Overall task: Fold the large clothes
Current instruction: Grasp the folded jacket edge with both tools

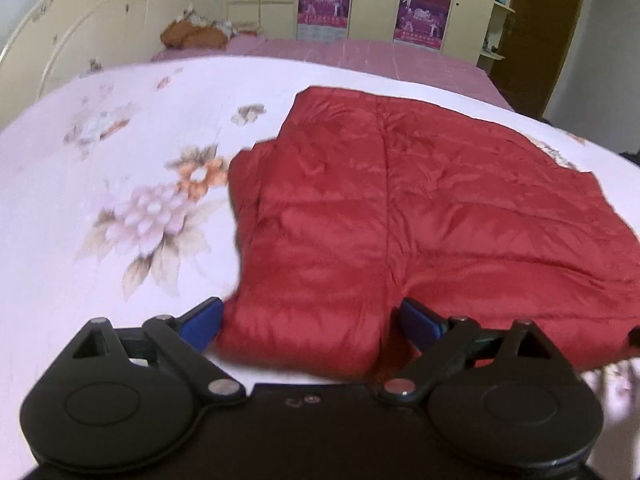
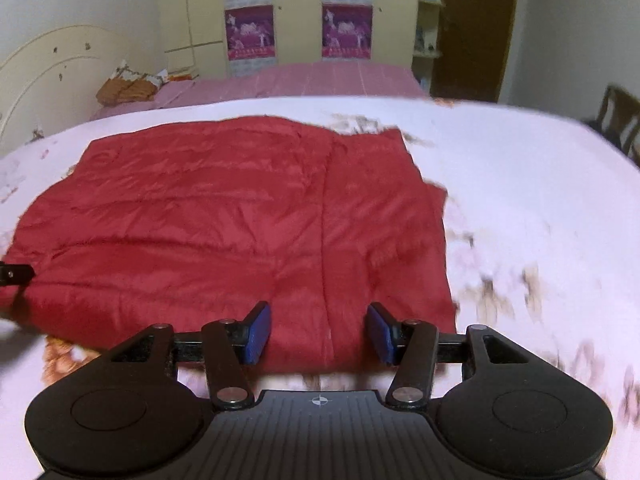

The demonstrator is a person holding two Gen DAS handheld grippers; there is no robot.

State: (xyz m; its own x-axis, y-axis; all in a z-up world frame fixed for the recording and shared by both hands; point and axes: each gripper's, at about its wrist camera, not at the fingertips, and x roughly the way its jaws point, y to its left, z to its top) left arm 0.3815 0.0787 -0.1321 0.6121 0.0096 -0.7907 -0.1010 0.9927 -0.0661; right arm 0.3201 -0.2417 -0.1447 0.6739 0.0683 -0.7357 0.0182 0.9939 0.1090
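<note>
A red quilted jacket [image 1: 400, 220] lies folded flat on a white floral bedsheet [image 1: 100, 160]. In the left wrist view its near left corner sits between the wide-apart blue pads [image 1: 204, 320] of my left gripper [image 1: 312, 320], which is open and not pinching the cloth. In the right wrist view the jacket [image 2: 220, 232] fills the middle. My right gripper [image 2: 319, 332] stands open over the near right edge, with a seam running between its blue pads [image 2: 258, 332]. A black piece of the other gripper [image 2: 14, 274] shows at the jacket's left edge.
Beyond the sheet is a pink bedspread [image 1: 360, 56] with an orange-brown bundle [image 1: 192, 34] near the cream headboard [image 1: 60, 40]. Wardrobe doors with purple posters [image 2: 250, 32] stand at the back. A wooden chair [image 2: 620, 120] is at the far right.
</note>
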